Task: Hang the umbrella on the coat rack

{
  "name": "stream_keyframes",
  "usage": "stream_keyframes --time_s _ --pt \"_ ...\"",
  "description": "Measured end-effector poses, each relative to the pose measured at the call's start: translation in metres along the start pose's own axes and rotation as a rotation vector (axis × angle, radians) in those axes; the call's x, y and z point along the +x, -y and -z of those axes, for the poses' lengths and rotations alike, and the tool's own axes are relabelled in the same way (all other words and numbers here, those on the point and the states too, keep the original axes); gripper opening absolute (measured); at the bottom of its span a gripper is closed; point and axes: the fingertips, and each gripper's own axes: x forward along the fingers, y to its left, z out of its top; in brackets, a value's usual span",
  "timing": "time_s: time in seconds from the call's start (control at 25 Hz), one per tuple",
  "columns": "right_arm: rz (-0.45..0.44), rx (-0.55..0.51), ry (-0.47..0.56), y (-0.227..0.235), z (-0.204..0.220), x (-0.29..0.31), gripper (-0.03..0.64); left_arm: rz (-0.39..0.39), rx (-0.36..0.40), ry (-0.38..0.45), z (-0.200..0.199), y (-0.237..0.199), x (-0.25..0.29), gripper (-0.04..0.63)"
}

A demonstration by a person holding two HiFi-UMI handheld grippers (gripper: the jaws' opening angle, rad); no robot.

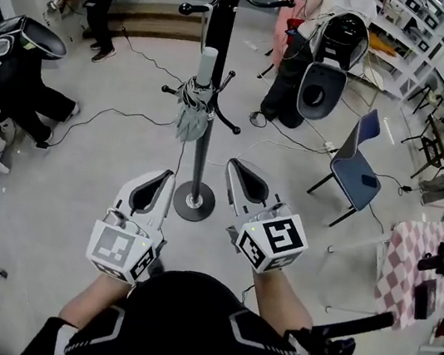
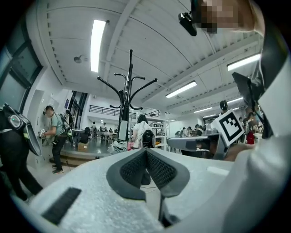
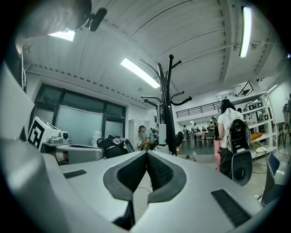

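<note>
Both claws were closed, pads pressed together at the tips with nothing between them. The left claw point(image 1: 165, 176) and the right claw point(image 1: 233, 166) pointed forward side by side, and neither touched anything. Ahead of them stood the black coat rack point(image 1: 201, 148), its round base point(image 1: 194, 202) on the floor showing between the two claws. The folded grey umbrella point(image 1: 191, 112) hung against the rack's pole at a low hook, its white handle point(image 1: 207, 65) uppermost. It was farther ahead than the base, clear of both claws and a little nearer the left claw's line. Well off to the right claw's right stood a blue chair point(image 1: 357, 163).
</note>
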Motion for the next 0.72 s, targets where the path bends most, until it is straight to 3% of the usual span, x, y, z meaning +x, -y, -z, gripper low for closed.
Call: stream_keyframes --time_s 0.72 --pt "-0.032 -0.055 -0.007 -0.008 0.003 0.015 0.008 -0.064 -0.005 0.000 0.000 -0.013 0.000 0.011"
